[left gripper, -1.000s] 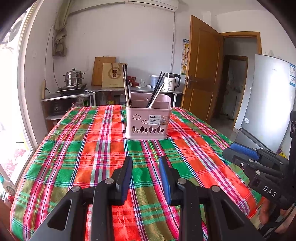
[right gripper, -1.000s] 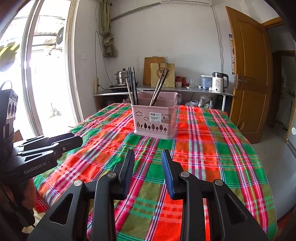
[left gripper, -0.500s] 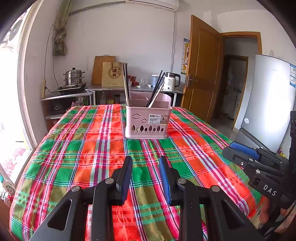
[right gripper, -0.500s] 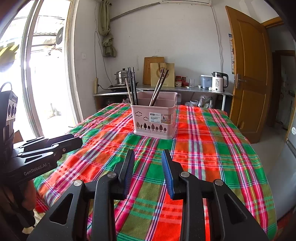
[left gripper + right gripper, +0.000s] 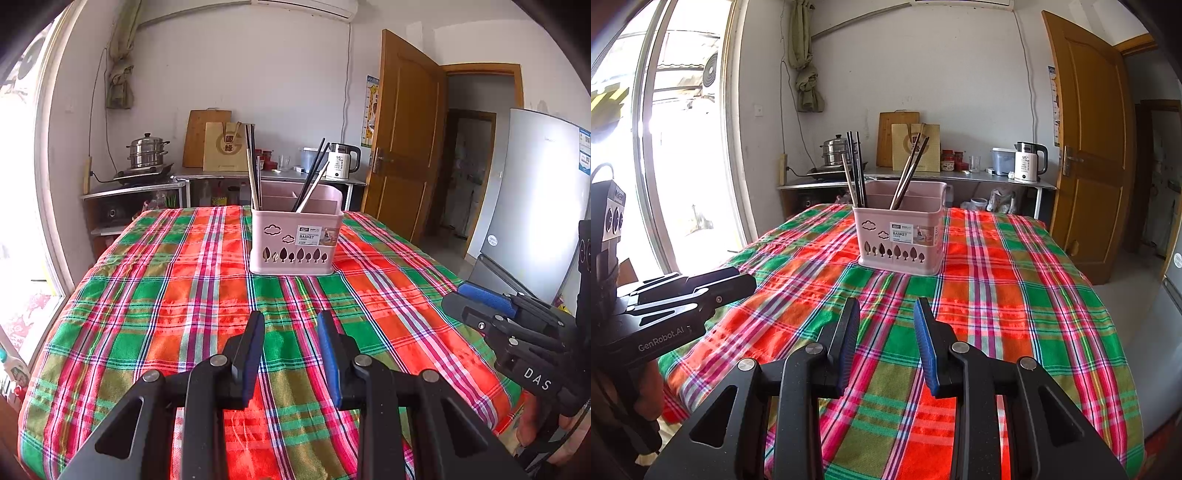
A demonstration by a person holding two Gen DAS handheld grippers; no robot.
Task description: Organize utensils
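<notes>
Nothing's budged in the last second: my left gripper (image 5: 290,325) and right gripper (image 5: 886,310) both hang part-open and empty. Chopsticks (image 5: 310,177) sit in the pink basket (image 5: 295,243), so I reckon we're done or idling.

A home kitchen: a steamer pot (image 5: 147,151) on a burner, a kettle (image 5: 341,161) and cutting board (image 5: 201,136) along the back counter (image 5: 236,179) (plaid-covered table (image 5: 184,295) in front), a fridge (image 5: 535,199) at the right.

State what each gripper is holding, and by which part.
Nothing is held. The left gripper and right gripper both have open, empty jaws above the tablecloth.
</notes>
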